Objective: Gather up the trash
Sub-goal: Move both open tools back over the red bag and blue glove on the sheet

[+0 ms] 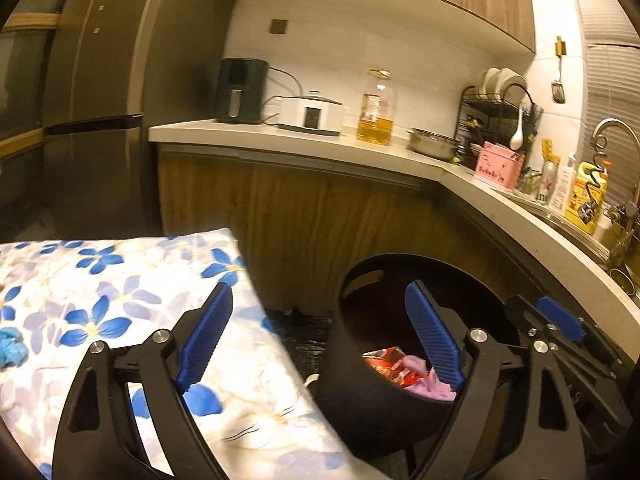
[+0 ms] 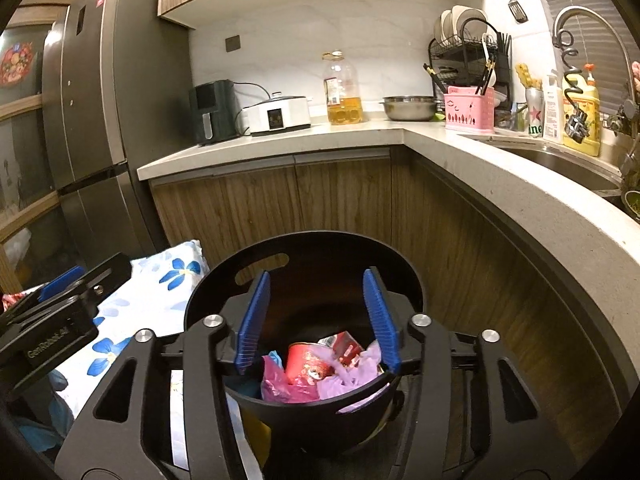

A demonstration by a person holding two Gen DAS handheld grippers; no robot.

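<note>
A black round trash bin (image 2: 304,248) stands on the floor before the wooden cabinets; it also shows in the left wrist view (image 1: 380,272). Inside lie a red can (image 2: 306,364), pink and purple plastic bags (image 2: 280,384) and a red wrapper (image 1: 384,360). My right gripper (image 2: 318,316) is open and empty, held just above the bin's mouth. My left gripper (image 1: 320,334) is wide open and empty, between the bin and a table with a blue-flowered cloth (image 1: 100,304). A crumpled blue piece (image 1: 10,346) lies on that cloth at the far left.
The L-shaped counter (image 2: 460,148) curves round the right side, with an oil bottle (image 2: 342,88), steel bowl (image 2: 410,106), pink basket (image 2: 468,114) and sink (image 2: 560,160). A grey fridge (image 2: 92,100) stands at the left. My right gripper shows in the left wrist view (image 1: 560,324).
</note>
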